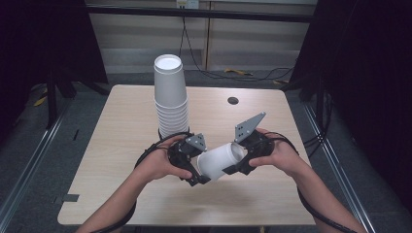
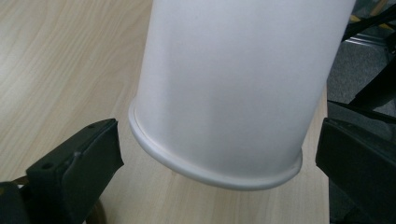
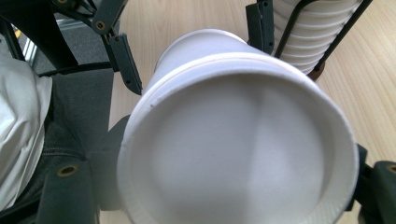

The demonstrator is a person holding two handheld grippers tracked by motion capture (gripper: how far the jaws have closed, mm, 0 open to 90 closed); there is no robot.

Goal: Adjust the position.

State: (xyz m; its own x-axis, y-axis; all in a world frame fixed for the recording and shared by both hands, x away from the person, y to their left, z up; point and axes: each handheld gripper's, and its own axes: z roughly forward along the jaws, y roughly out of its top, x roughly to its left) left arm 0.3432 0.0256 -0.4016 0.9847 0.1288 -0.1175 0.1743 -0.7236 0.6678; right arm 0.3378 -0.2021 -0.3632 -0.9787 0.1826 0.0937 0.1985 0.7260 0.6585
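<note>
While my right gripper pinches the rim of a plain white paper cup lying sideways above the wooden table, my left gripper stands spread wide, its jaws flanking the cup's base without touching. Behind stands a tall stack of cups. No writing, brand or label is legible on any cup.

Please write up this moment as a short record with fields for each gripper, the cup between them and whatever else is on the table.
Held item: white paper cup, lying sideways above the table
Right gripper: shut on the cup's base end
Left gripper: open, jaws either side of the cup's rim end, clear of it
Nearby: tall stack of white paper cups, upside down in a black wire holder
Surface: light wooden table
</note>
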